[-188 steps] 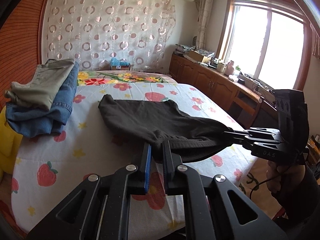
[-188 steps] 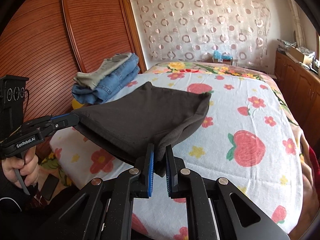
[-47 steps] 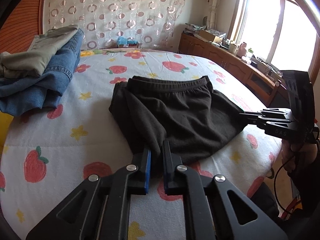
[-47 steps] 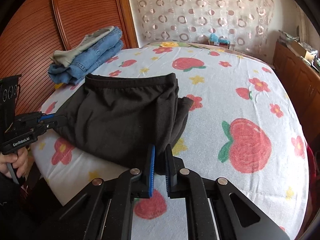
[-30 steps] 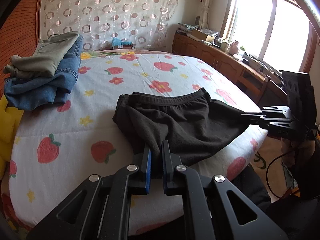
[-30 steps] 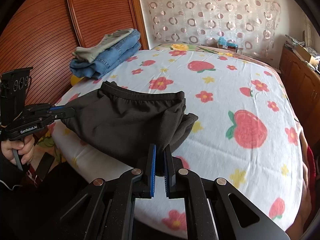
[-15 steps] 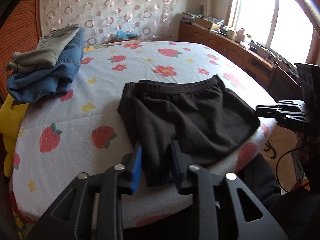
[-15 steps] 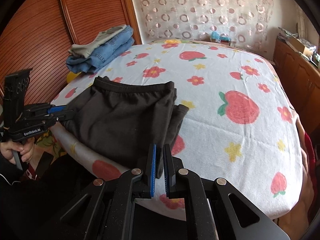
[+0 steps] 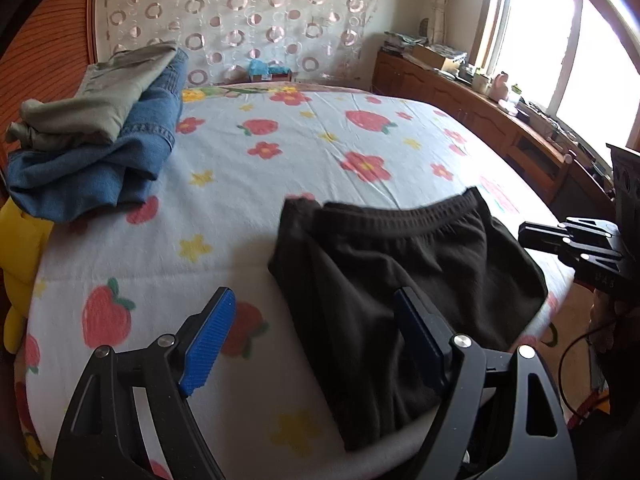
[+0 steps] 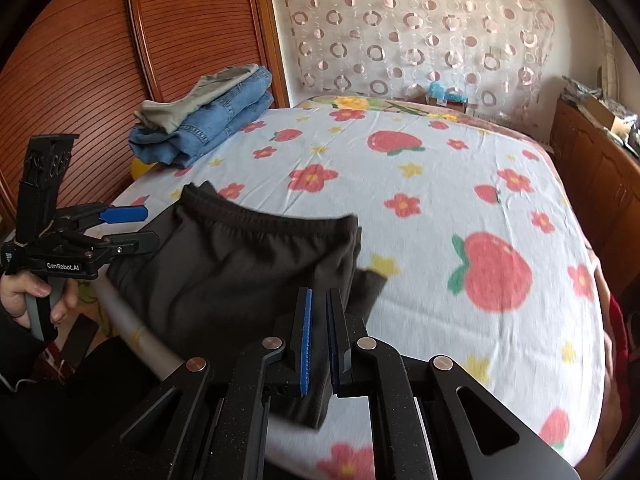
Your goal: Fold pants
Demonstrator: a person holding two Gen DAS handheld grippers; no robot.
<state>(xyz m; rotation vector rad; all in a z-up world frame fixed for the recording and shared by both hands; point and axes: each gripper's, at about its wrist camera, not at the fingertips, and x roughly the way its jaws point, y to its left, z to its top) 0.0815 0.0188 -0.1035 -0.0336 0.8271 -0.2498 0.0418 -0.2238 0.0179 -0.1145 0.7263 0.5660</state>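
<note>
Lying folded near the foot edge of the bed [image 9: 248, 184], the black pants [image 9: 404, 272] are a soft, matte knit with a ribbed elastic waistband running along the far side; one end hangs a little over the mattress edge.

The left hand-held gripper [image 9: 316, 336] has its jaws spread wide, having just been opening, and its ridged blue pads [image 9: 206, 344] press on nothing: the left pad is over bare sheet, while the right finger stands over the dark cloth, the cloth's folded edge lying between the two. Whether that finger touches the fabric I cannot tell.

The right hand-held gripper [image 10: 318, 336] has its jaws pressed close together, pinching a fold of the pants' near corner between the flat black fingers; the cloth bunches and droops below them. In that view a bare hand [image 10: 28, 296] wraps the left tool's grey handle, off to the left of the pants.

Beyond and to the left of both tools, well apart from the pants, folded blue jeans [image 10: 212, 128] in coarse denim lie stacked under a smoother olive garment [image 10: 196, 100]. The sheet is thin white cotton printed with strawberries, red flowers and yellow stars, lightly creased. A ribbed wooden wardrobe [image 10: 100, 48] stands beside the bed.
</note>
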